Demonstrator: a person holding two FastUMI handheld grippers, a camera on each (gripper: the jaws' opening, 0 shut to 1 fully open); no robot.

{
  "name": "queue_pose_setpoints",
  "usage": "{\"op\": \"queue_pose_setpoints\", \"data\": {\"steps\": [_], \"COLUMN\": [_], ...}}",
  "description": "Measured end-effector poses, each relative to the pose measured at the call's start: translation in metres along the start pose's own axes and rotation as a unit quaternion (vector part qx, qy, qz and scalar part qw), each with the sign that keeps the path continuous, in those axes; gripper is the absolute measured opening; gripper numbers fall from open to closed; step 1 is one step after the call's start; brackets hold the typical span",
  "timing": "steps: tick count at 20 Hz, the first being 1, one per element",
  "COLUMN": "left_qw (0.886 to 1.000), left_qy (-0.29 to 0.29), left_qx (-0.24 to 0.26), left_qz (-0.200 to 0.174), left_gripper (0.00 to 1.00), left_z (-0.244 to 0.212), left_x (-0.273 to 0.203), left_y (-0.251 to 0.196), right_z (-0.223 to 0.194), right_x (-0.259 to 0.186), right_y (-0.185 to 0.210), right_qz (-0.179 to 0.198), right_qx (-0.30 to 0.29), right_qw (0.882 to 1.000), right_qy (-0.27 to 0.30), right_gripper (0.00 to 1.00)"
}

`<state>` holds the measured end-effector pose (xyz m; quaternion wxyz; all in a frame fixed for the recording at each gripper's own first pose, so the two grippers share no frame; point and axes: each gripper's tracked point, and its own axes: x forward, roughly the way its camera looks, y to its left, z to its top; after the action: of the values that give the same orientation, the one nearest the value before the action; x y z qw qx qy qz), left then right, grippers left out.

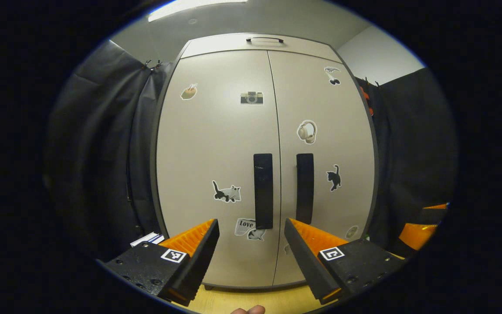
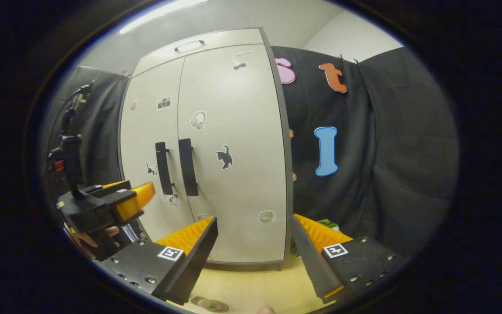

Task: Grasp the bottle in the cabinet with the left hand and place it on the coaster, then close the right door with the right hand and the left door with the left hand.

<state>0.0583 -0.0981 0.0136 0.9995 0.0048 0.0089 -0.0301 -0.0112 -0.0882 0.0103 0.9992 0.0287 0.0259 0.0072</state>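
While both doors [image 1: 273, 170] are closed, the left claw [image 1: 251, 244] faces them, spread.

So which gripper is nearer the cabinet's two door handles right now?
Left. The left gripper faces the door handles head-on, open, just below them. The right gripper sits off toward the cabinet's right edge.

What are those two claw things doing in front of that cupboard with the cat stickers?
A person holds a gripper in each hand, facing a cabinet on a wooden table. Both doors are shut. The left gripper points at the two dark handles, jaws open and empty. The right gripper is also open, holding nothing.
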Motion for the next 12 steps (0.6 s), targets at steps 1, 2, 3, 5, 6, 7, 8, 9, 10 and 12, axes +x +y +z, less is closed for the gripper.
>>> {"op": "queue_pose_setpoints", "data": {"steps": [1, 2, 3, 5, 6, 7, 8, 9, 10, 12], "left_qw": [1.000, 1.000, 1.000, 1.000, 1.000, 1.000, 1.000, 0.999, 0.999, 0.999], "left_qy": [0.003, 0.003, 0.005, 0.011, 0.015, 0.018, 0.023, 0.026, 0.031, 0.032], "left_qx": [-0.005, -0.009, -0.013, -0.014, -0.013, -0.012, -0.010, -0.011, -0.010, -0.016], "left_qz": [0.002, 0.003, 0.006, 0.013, 0.014, 0.017, 0.018, 0.021, 0.022, 0.030], "left_gripper": [0.95, 0.95, 0.95, 0.95, 0.95, 0.95, 0.95, 0.95, 0.95, 0.95], "left_z": [0.001, 0.002, 0.002, -0.002, -0.005, -0.008, -0.012, -0.015, -0.018, -0.019], "left_x": [-0.011, -0.022, -0.033, -0.051, -0.059, -0.067, -0.074, -0.081, -0.088, -0.099], "left_y": [0.001, 0.003, 0.005, 0.009, 0.010, 0.012, 0.014, 0.015, 0.016, 0.021], "right_z": [0.003, 0.004, 0.006, 0.009, 0.010, 0.012, 0.013, 0.014, 0.014, 0.014], "right_x": [-0.004, -0.007, -0.011, -0.017, -0.021, -0.024, -0.027, -0.029, -0.031, -0.035], "right_y": [0.001, 0.000, 0.001, 0.001, 0.001, 0.001, 0.001, 0.001, 0.001, 0.002], "right_qz": [0.000, -0.001, -0.001, -0.004, -0.004, -0.006, -0.007, -0.010, -0.012, -0.013], "right_qx": [-0.002, -0.004, -0.006, -0.014, -0.017, -0.019, -0.021, -0.023, -0.025, -0.023], "right_qw": [1.000, 1.000, 1.000, 1.000, 1.000, 1.000, 1.000, 1.000, 0.999, 0.999], "right_qy": [-0.002, -0.004, -0.006, -0.009, -0.010, -0.013, -0.016, -0.017, -0.018, -0.021], "right_gripper": [1.00, 1.00, 1.00, 0.97, 0.97, 0.97, 1.00, 1.00, 1.00, 1.00]}}
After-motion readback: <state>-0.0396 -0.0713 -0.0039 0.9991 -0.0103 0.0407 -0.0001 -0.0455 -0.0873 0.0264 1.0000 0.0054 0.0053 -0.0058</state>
